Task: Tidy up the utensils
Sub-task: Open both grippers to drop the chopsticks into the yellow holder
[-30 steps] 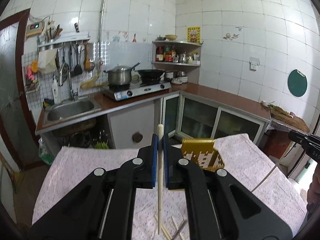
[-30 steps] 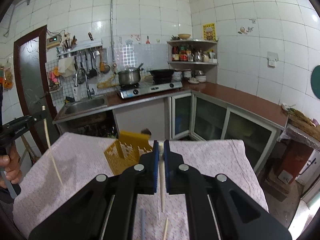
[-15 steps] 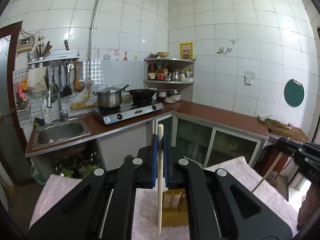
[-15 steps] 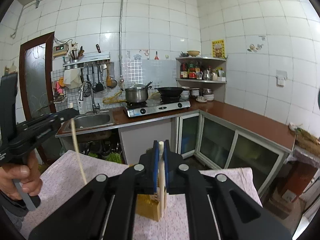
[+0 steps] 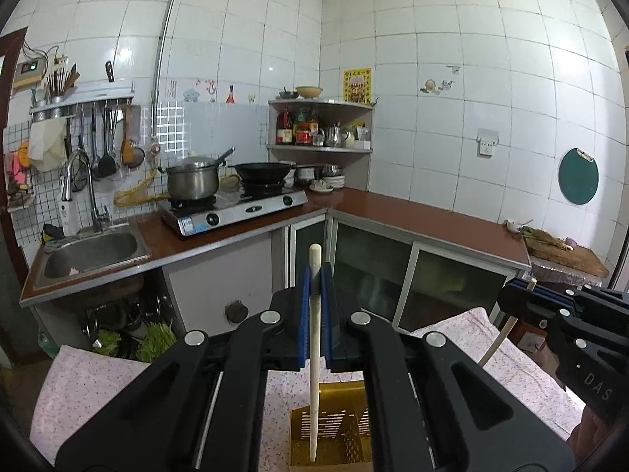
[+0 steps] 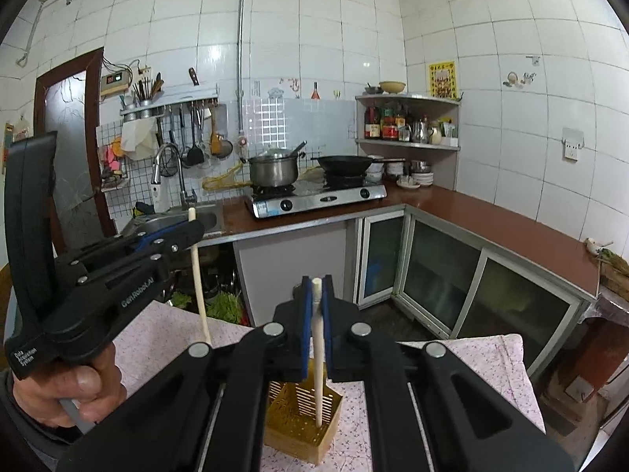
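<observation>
My left gripper (image 5: 314, 275) is shut on a pale wooden chopstick (image 5: 313, 373) that hangs upright, its lower tip over the open top of the yellow slotted utensil holder (image 5: 334, 436). My right gripper (image 6: 316, 287) is shut on a second chopstick (image 6: 319, 362), its lower end inside the holder (image 6: 302, 421). In the right wrist view the left gripper (image 6: 188, 228) shows at the left with its chopstick (image 6: 200, 287). In the left wrist view the right gripper (image 5: 526, 295) shows at the right with its chopstick (image 5: 499, 338).
The holder stands on a table with a pink flowered cloth (image 5: 98, 385). Beyond are a brown L-shaped kitchen counter (image 5: 412, 212) with a sink (image 5: 90, 249), a gas stove with a pot (image 5: 192, 183) and wok, and a corner shelf.
Both grippers have risen and tilted up, bringing their chopsticks upright over the yellow holder. The right chopstick's tip has gone down into it. The loose chopsticks on the cloth have left view.
</observation>
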{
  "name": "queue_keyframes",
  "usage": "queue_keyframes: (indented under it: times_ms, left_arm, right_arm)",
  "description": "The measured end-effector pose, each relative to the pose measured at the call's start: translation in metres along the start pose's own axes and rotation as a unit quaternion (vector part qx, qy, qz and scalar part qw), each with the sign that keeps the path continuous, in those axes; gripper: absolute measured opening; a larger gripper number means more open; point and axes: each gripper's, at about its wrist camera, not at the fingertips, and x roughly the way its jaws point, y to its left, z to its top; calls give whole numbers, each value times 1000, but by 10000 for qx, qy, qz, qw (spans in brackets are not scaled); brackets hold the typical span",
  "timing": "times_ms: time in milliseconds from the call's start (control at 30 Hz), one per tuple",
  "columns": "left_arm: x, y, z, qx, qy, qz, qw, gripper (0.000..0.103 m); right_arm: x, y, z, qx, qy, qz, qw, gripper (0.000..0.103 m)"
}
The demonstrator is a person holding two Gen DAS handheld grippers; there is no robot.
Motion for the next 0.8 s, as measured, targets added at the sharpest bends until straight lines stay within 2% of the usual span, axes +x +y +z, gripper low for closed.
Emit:
queue_keyframes:
  times_ms: [233,300,367,400,467,533,567,667,800]
  left_arm:
    - [16,10,-22,-44,279,-13,9996,4]
    - [17,13,-25,2,324,-9,9995,20]
    - [14,13,-25,13,324,26,9995,27]
    - [11,15,-24,-15,316,44,9995,27]
    - [5,19,-20,-63,314,51,9995,27]
    - [-5,24,-16,-109,315,127,9994,27]
    - [-12,28,-15,-143,322,122,9993,27]
    - [-39,39,-22,-162,327,247,9990,30]
    - [-78,65,-53,-185,585,442,9971,32]
  right_arm:
    - [22,-1,-11,8,262,115,9996,6]
    - [24,0,-10,14,272,98,9996,7]
    - [23,-1,-7,38,260,66,9996,7]
    - [21,-1,-5,61,229,41,9997,7]
    - [12,-3,-2,99,148,22,9998,12]
    - [1,-7,2,150,46,-60,9999,31]
    - [-12,-12,1,177,-24,-103,9998,34]
    - [-38,-24,-10,146,-45,-268,9995,36]
    - [-67,-49,-48,199,230,-493,9983,36]
